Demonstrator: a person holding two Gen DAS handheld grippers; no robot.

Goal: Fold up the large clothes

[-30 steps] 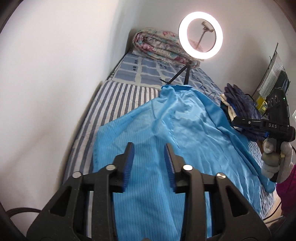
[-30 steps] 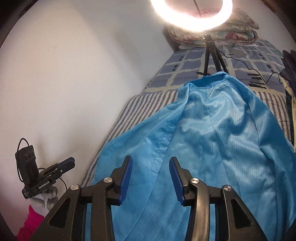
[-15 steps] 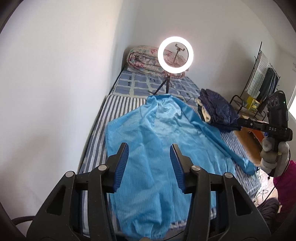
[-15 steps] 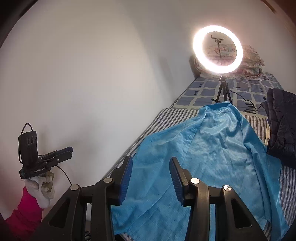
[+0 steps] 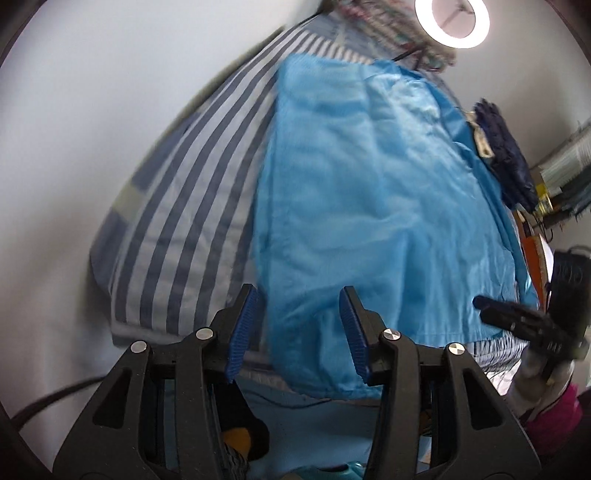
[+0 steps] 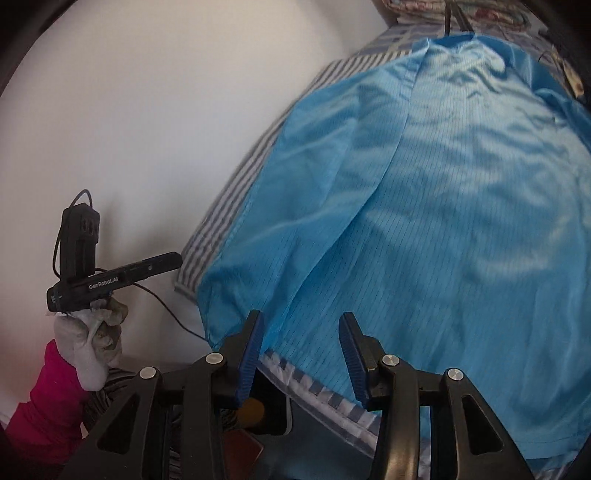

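We record one blue garment (image 5: 369,206), spread flat along the striped bed (image 5: 192,206), its hem hanging over the near edge. Our left gripper (image 5: 297,332) hovers above that hem, jaws parted and empty. Our right gripper (image 6: 301,354) hangs over the hem's other corner, jaws likewise apart, gripping nothing. A lit ring light (image 5: 452,22) stands at the far end; dark folded clothes (image 5: 506,166) lie beside the garment.

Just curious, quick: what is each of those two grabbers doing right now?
Left gripper: open, holding nothing, above the blue garment's hem.
Right gripper: open, holding nothing.
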